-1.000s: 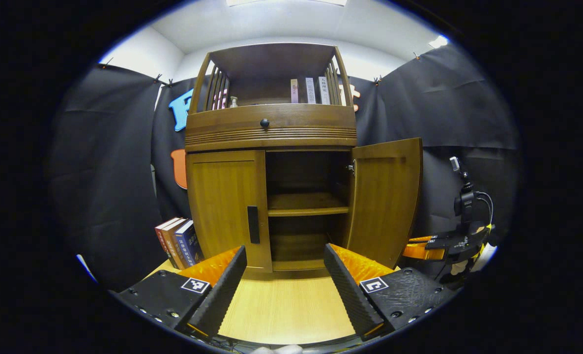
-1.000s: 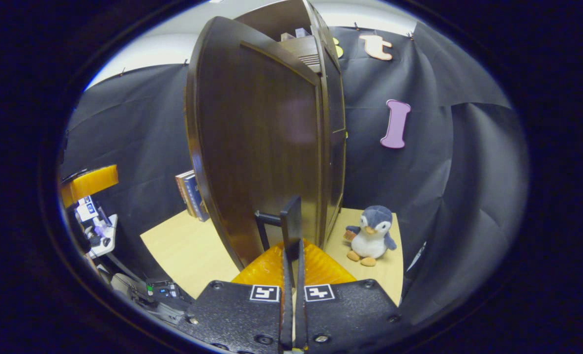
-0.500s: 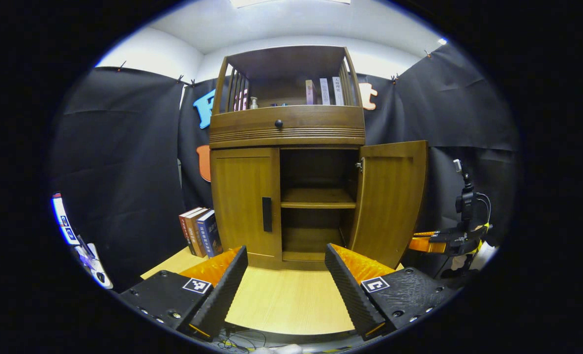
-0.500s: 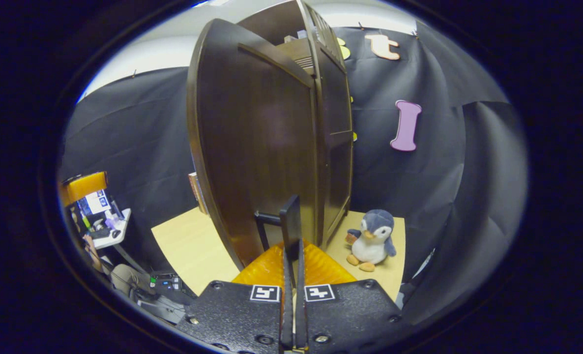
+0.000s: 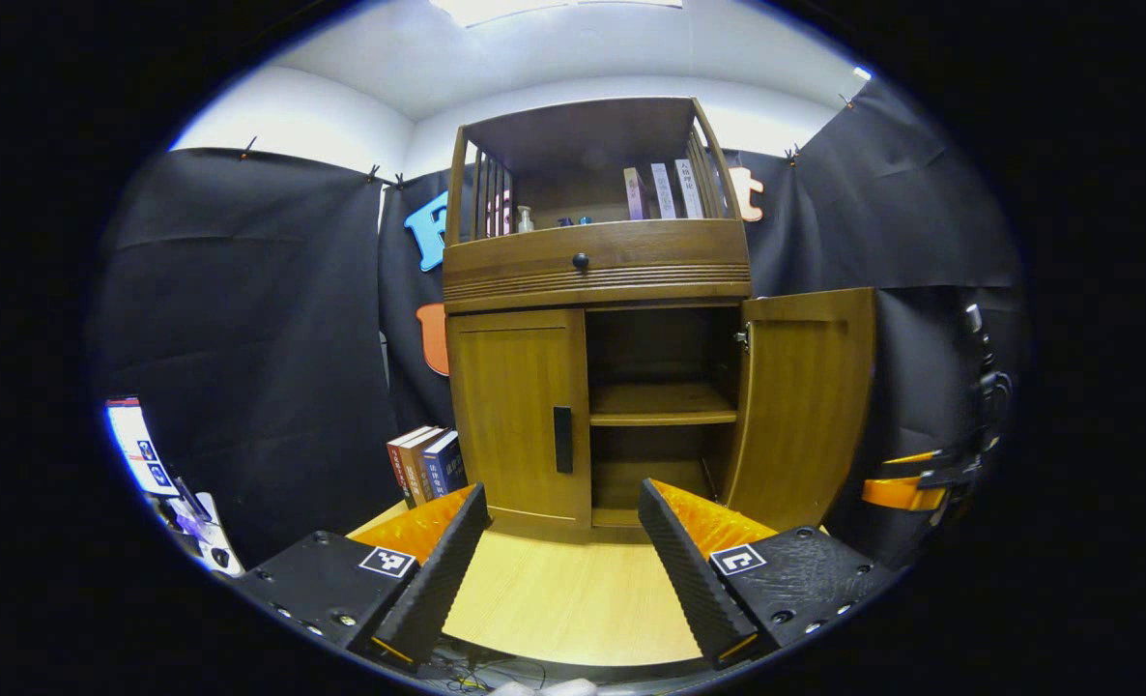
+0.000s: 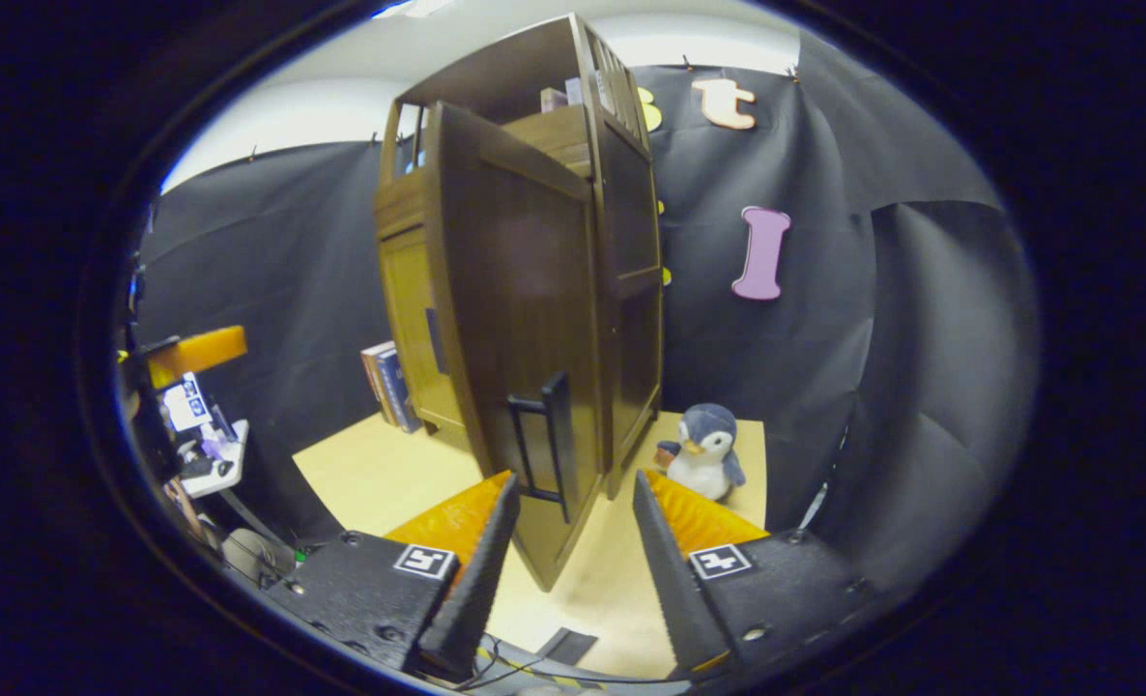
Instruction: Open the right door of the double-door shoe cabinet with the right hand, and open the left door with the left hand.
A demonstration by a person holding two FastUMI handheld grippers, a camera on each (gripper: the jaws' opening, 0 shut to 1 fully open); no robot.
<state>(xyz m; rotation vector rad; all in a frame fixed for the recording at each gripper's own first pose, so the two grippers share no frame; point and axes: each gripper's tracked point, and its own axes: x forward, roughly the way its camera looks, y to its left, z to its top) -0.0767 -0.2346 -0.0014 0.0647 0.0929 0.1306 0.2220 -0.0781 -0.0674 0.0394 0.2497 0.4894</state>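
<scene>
The left hand-held gripper (image 5: 561, 570), fingers spread wide and empty, faced the brown wooden shoe cabinet's closed left door (image 5: 520, 416); its upright black handle (image 5: 562, 439) stood straight ahead, farther off. The right hand-held gripper (image 6: 567, 570) gaped beside the open right door (image 6: 525, 338).

Shoe cabinet (image 5: 596, 290) stands at back of table (image 5: 573, 599), w/ booth wall behind. Left door (image 5: 520, 411) shut, right door (image 5: 805, 406) swung out fwd — shelf (image 5: 660, 404) inside cabinet. Books (image 5: 428, 464) stand just left of cabinet; toy penguin (image 6: 703, 452) on table just right of cabinet.
</scene>
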